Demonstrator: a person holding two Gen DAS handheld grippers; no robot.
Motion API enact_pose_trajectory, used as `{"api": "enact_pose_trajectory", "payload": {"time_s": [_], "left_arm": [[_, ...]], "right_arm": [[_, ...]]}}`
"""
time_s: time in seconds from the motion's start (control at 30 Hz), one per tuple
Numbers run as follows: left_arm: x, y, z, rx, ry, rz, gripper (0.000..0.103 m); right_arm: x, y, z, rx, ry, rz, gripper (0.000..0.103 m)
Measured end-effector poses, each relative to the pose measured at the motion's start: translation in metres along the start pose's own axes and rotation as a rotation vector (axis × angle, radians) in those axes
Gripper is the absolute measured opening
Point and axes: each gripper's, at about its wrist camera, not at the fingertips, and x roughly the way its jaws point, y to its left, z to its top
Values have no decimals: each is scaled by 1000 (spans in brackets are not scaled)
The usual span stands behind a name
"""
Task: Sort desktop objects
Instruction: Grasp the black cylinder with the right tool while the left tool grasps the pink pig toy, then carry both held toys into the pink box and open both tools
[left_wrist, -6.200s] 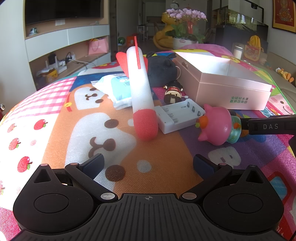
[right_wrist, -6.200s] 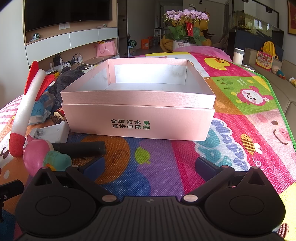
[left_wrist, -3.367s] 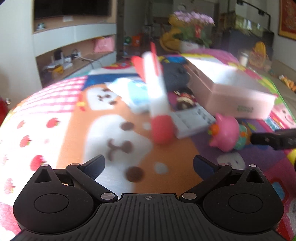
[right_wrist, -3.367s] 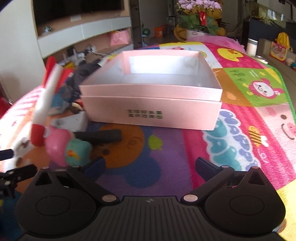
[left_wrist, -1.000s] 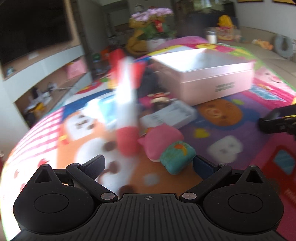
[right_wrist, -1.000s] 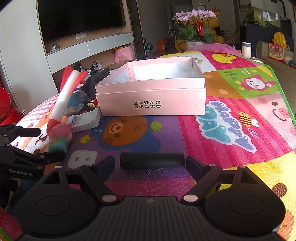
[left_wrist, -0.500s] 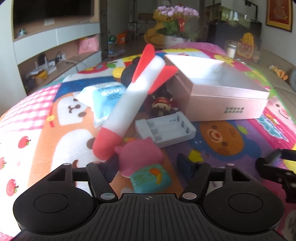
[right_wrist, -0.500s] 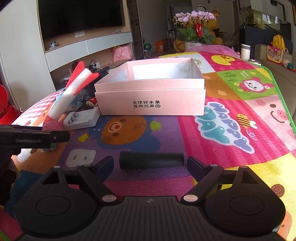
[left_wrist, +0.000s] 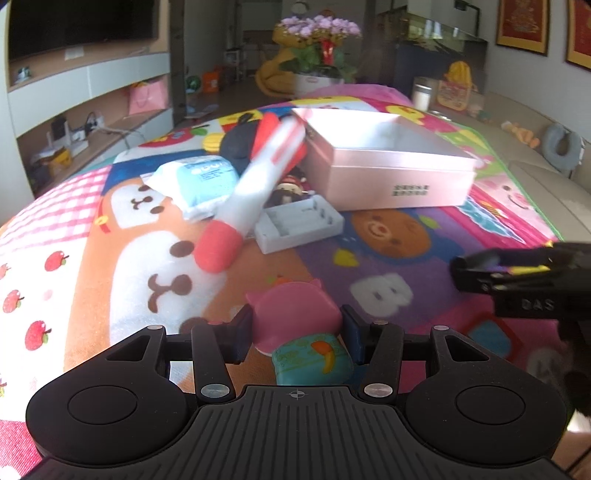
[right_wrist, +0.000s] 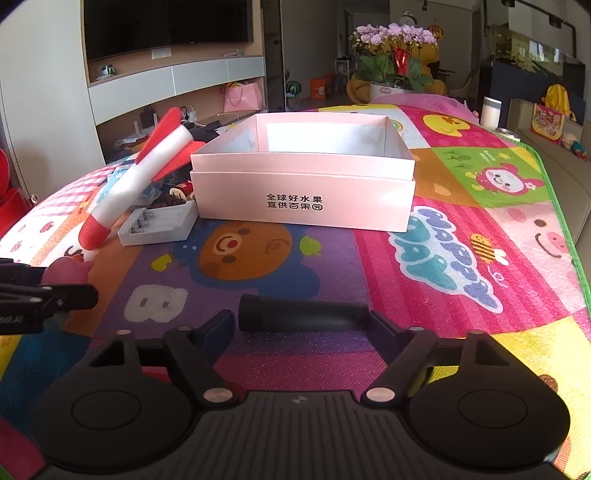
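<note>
Between the pads of the left hand-held gripper (left_wrist: 297, 330), a pink pig toy (left_wrist: 293, 314) with a teal base is sitting clamped on both flanks; the jaws are narrowed right down onto it. The toy is lying on the tabletop's cartoon mat (right_wrist: 424, 258), well in front of the pink box (right_wrist: 303, 184) and off toward its left corner.

Right hand-held gripper (right_wrist: 301, 325) is standing wide open around a black cylinder (right_wrist: 301, 315), which is lying crosswise between its fingers in front of the box; I cannot tell whether the pads are touching it.

Judgement: the step in hand is lifting the pig toy for transfer into the box. The grip is sitting on rounded, likely soft flanks, so holding the squeeze steady, lifting straight up, clearing the near wall of the box and releasing low inside looks sensible.

Box interior, as far as visible, is showing nothing; its near floor is hidden. A foam rocket (left_wrist: 255, 192), a white battery holder (left_wrist: 299, 223) and a blue wipes pack (left_wrist: 201, 181) are lying by the box's left side.
</note>
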Motion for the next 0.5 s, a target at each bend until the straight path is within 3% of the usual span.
{"api": "enact_pose_trajectory", "payload": {"time_s": [0.23,0.37,0.5], "left_arm": [[-25,-18,12,62,-76,-38,54],[-41,-31,40,115,-184,-60,54],[-39,-47,83,190,-286,-74,54]], "right_arm": [[-37,0,12,-50,-42,65,74],[-80,-4,32,-126,-185,14,74],[-106,-20,68,-120,-340,-44,74]]}}
